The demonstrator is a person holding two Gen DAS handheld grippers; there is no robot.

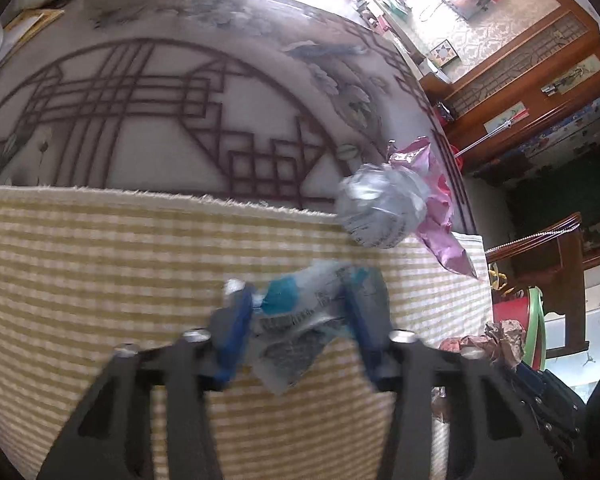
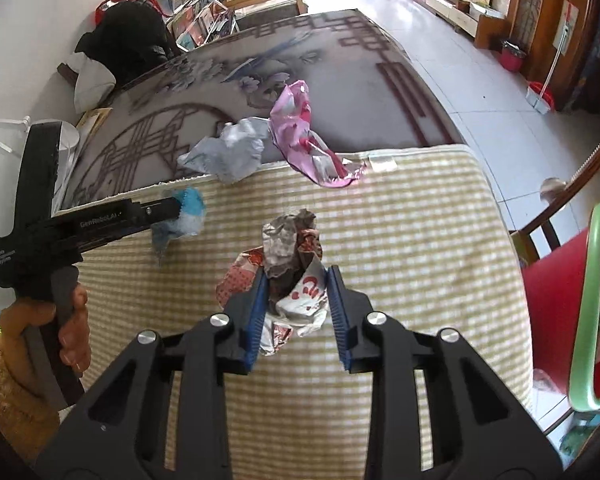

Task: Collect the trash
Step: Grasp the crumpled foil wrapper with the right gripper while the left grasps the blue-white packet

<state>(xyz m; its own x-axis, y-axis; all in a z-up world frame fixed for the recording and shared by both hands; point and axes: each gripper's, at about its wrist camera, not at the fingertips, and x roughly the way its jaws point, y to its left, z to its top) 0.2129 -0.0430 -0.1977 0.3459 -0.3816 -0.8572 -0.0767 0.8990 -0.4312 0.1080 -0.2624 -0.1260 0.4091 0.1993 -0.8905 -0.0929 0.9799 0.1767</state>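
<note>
Right gripper (image 2: 296, 280) clamping crumpled wrapper (image 2: 300, 280); left gripper (image 1: 300, 304) seemingly pinching blue-white wrapper (image 1: 296, 308)

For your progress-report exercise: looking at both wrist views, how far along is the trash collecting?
Nothing visibly binned yet. In hand: the left tool is closed on a crumpled blue-and-white wrapper, and the right tool is closed on a crumpled red-and-white wrapper, both over the checked cloth. Left: a grey-white crumpled wrapper and a pink foil wrapper lie at the cloth's far edge.

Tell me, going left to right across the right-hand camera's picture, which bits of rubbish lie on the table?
Blue-and-white wrapper in the left gripper → grey crumpled bag → brown-and-red wrapper in the right gripper → pink bag.
</note>
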